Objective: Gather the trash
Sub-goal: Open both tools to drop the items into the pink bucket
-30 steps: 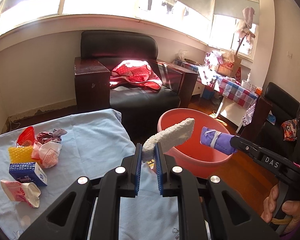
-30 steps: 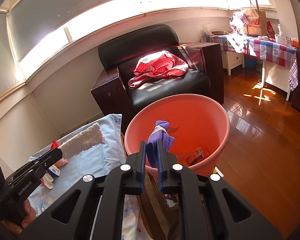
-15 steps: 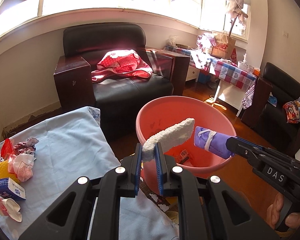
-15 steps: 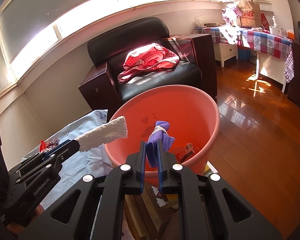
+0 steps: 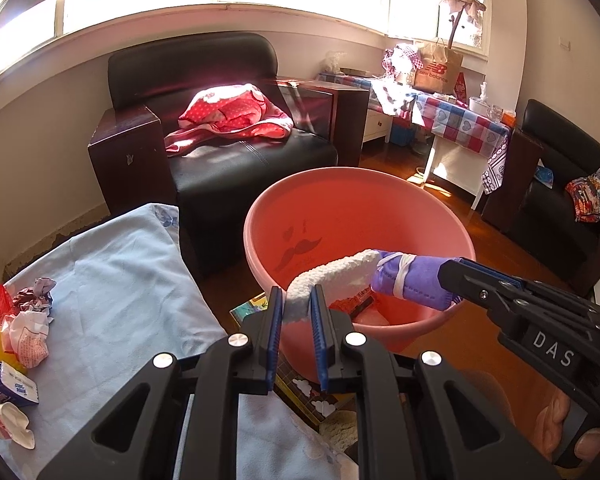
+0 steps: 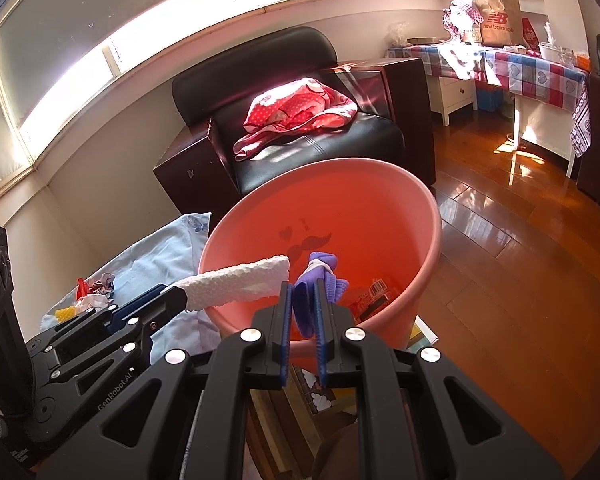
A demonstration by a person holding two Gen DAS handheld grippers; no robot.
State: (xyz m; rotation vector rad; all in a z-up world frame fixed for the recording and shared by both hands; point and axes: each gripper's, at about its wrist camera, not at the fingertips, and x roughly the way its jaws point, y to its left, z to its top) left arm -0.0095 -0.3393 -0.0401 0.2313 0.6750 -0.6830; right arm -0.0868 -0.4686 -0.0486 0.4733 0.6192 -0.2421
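White foam strip [image 5: 332,276] pinched in left tongs [image 5: 296,308] | over pink basin [image 5: 466,240]

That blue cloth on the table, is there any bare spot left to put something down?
Yes: the blue cloth lies bare from the trash pile at its left edge across to the pink basin. The left edge is crowded with wrappers and a small box.
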